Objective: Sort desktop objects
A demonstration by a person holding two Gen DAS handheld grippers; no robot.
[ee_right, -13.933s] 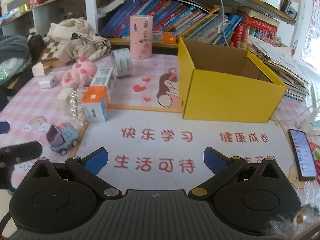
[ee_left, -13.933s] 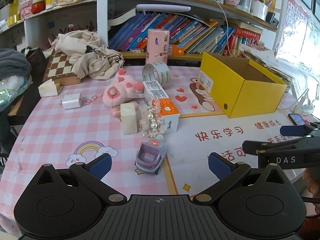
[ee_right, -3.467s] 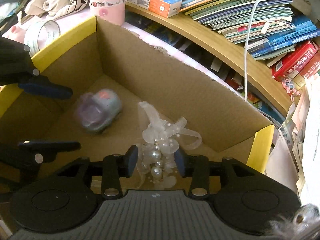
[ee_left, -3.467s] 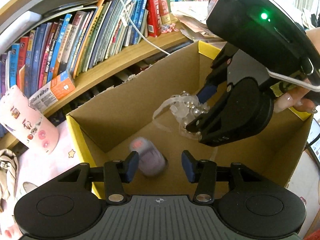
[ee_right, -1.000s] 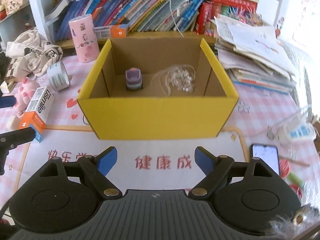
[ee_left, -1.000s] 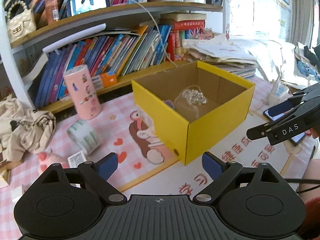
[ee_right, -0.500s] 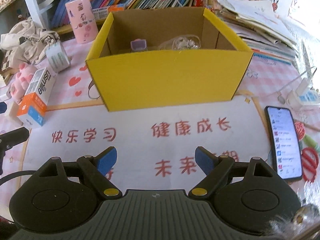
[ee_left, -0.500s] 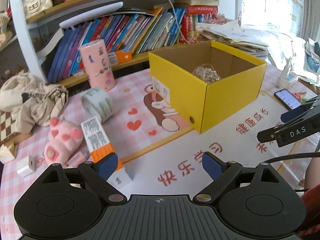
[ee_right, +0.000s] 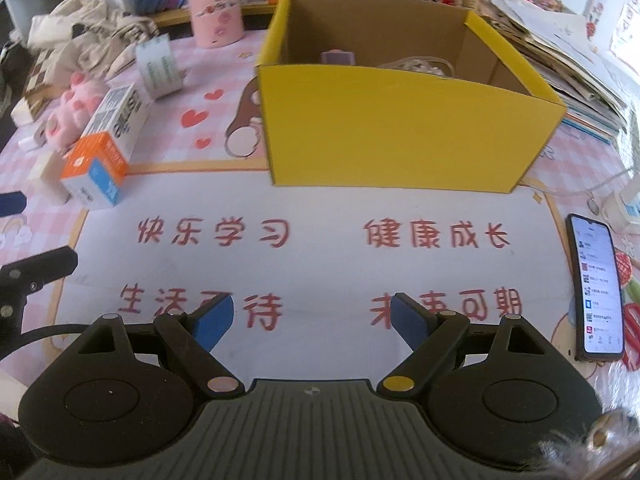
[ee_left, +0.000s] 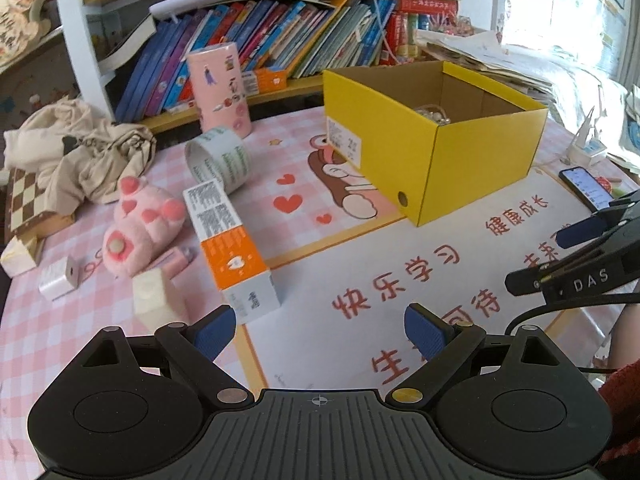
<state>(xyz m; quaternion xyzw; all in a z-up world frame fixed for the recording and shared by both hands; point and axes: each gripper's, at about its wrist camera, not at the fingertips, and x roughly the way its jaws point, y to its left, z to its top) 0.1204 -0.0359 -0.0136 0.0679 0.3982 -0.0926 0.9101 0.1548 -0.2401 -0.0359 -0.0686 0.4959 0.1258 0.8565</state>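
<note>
A yellow cardboard box [ee_left: 480,152] [ee_right: 400,132] stands on the desk and holds a purple toy car [ee_right: 338,57] and a pearl ornament [ee_right: 420,66] [ee_left: 434,114]. An orange-and-white toothpaste box [ee_left: 228,240] [ee_right: 106,144], a tape roll [ee_left: 218,160] [ee_right: 160,64], a pink plush paw [ee_left: 140,220], a cream block [ee_left: 154,300] and a white charger [ee_left: 58,278] lie left of it. My left gripper [ee_left: 320,330] is open and empty, low over the mat near the toothpaste box. My right gripper [ee_right: 310,318] is open and empty over the mat, in front of the yellow box.
A pink cylinder [ee_left: 220,88] stands by the bookshelf [ee_left: 280,40]. A beige cloth [ee_left: 88,152] and a chessboard [ee_left: 28,204] lie at the far left. A phone [ee_right: 598,284] lies at the right by paper stacks [ee_right: 560,40].
Both grippers have drawn back from the yellow box and dropped lower over the mat. The left gripper has swung left, so the toothpaste box and cream block are closer.
</note>
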